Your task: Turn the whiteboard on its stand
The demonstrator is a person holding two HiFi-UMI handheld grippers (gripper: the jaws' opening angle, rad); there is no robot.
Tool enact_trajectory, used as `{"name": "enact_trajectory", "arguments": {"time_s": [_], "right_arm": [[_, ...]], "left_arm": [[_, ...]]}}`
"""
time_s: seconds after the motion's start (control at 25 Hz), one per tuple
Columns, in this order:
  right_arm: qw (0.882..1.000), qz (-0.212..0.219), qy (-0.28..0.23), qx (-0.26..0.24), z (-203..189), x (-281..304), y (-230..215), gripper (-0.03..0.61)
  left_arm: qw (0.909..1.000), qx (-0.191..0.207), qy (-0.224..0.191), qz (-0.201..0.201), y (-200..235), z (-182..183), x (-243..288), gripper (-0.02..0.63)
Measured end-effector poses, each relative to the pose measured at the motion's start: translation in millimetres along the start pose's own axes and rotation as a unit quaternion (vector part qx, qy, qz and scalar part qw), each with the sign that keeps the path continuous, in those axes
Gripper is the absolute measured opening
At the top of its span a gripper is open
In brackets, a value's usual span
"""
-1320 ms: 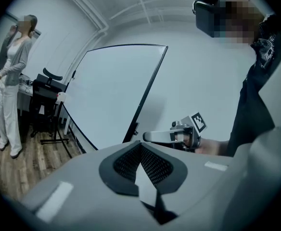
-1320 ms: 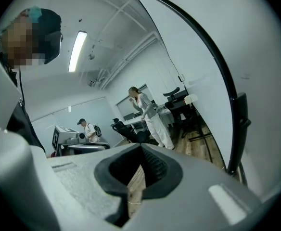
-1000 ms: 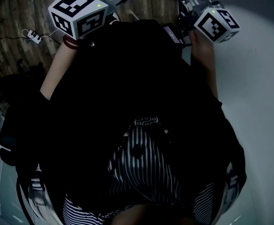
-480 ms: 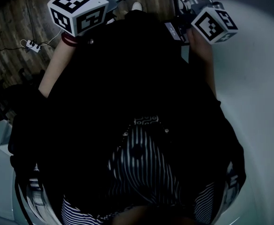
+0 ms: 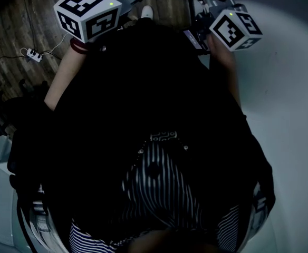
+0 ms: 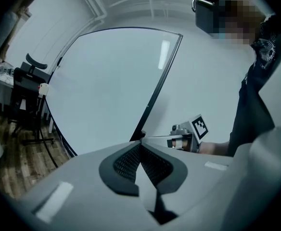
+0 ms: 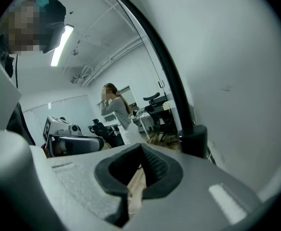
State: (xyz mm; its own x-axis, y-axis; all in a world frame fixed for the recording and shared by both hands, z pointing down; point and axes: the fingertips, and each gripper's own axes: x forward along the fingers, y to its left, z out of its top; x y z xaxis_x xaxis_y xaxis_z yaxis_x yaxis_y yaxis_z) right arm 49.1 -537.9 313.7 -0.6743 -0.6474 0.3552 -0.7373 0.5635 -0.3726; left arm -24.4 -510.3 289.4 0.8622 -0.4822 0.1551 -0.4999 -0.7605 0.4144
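The whiteboard [image 6: 107,81] fills the left gripper view, a big white panel in a thin black frame [image 6: 155,90]. My left gripper [image 6: 140,144] is shut with nothing between its pads, its tips right at the lower end of that frame edge; whether they touch it I cannot tell. In the right gripper view the board's white face [image 7: 236,71] is close on the right. My right gripper [image 7: 140,147] is shut and empty, just left of a black pivot knob [image 7: 193,139] on the frame. In the head view only the marker cubes [image 5: 88,12] [image 5: 236,29] show, above my dark torso.
A person [image 7: 114,105] stands among office chairs and desks [image 7: 155,112] behind the board. A black chair [image 6: 27,95] and the stand's dark legs [image 6: 58,138] are on the wooden floor [image 6: 20,162] at the left. A power strip [image 5: 30,53] lies on the floor.
The right marker cube has drifted slightly left and up in the head view. The floor at the left has shifted a little. Both grippers stay shut.
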Motion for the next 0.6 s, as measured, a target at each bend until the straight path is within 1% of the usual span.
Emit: {"name": "enact_trajectory", "arguments": {"time_s": [0.16, 0.32, 0.44, 0.6], "right_arm": [[1.0, -0.011, 0.003, -0.002, 0, -6, -13, 0.002], [1.0, -0.02, -0.002, -0.023, 9, -8, -14, 0.002], [0.999, -0.029, -0.003, -0.029, 10, -12, -19, 0.005], [0.999, -0.01, -0.003, -0.034, 17, -20, -22, 0.029]], "left_arm": [[0.9999, -0.008, 0.002, 0.006, -2, -1, 10, -0.003], [0.9998, -0.012, -0.013, 0.013, 0, 7, 16, -0.002], [0.9996, -0.011, -0.017, 0.018, 3, 12, 24, -0.002], [0.9997, 0.0, -0.016, 0.017, 3, 21, 40, -0.002]]}}
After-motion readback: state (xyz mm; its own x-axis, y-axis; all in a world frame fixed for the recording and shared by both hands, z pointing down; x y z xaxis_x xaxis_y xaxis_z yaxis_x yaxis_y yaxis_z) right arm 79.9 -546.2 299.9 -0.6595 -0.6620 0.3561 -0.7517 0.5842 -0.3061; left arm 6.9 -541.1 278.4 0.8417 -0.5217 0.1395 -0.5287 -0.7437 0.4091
